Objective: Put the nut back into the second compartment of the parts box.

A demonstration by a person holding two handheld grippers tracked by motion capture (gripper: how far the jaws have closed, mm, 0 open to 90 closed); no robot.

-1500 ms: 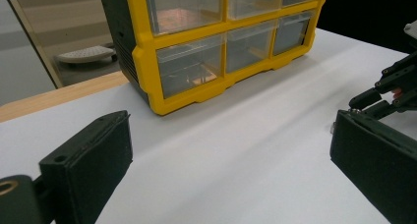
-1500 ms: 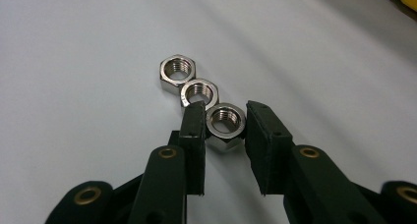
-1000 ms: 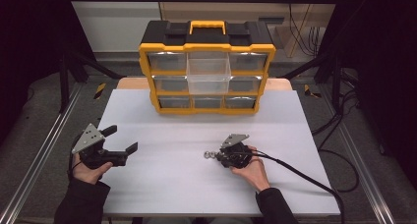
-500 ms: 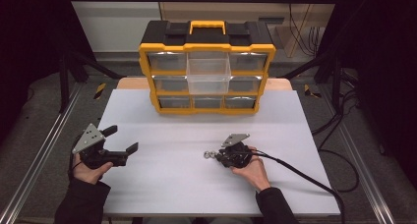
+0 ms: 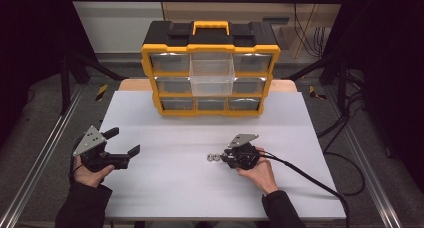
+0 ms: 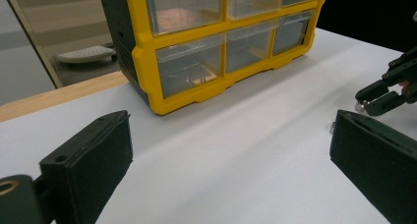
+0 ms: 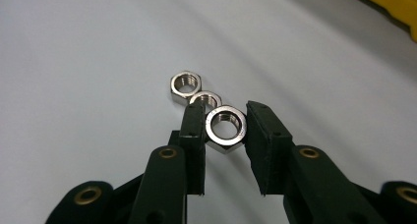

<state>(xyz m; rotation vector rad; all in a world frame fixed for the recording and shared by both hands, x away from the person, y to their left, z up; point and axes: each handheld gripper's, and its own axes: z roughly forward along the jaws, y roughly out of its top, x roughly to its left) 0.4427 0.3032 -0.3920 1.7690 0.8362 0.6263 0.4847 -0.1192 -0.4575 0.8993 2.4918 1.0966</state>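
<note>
High view: the left claw [image 5: 122, 150] hovers over the left of the white counter [image 5: 165, 188], jaws spread and empty. The right claw [image 5: 223, 158] sits low near the middle, with small nuts [image 5: 213, 157] at its tip. Behind stands a yellow organizer [image 5: 210, 70], one middle drawer [image 5: 212, 77] pulled out.

Left gripper view: both jaws stand wide apart with bare counter [image 6: 236, 150] between them. The organizer [image 6: 206, 47] is ahead, and the right claw [image 6: 376, 98] is off at the right edge.

Right gripper view: three steel nuts lie on the counter [image 7: 98, 62]. The near nut [image 7: 225, 126] is tipped up on edge between the jaws, both pads on its opposite flats, so the right claw [image 7: 222, 122] is pinching it. The middle nut [image 7: 206, 99] touches it; the far nut [image 7: 185, 82] lies flat beyond.

The nut looks hard, smooth and light, likely to slip or spin out; flat-to-flat is the safest hold.

Against the earlier frames, the right jaws have closed in a little on the nut. Both hands and the organizer sit as before.
</note>
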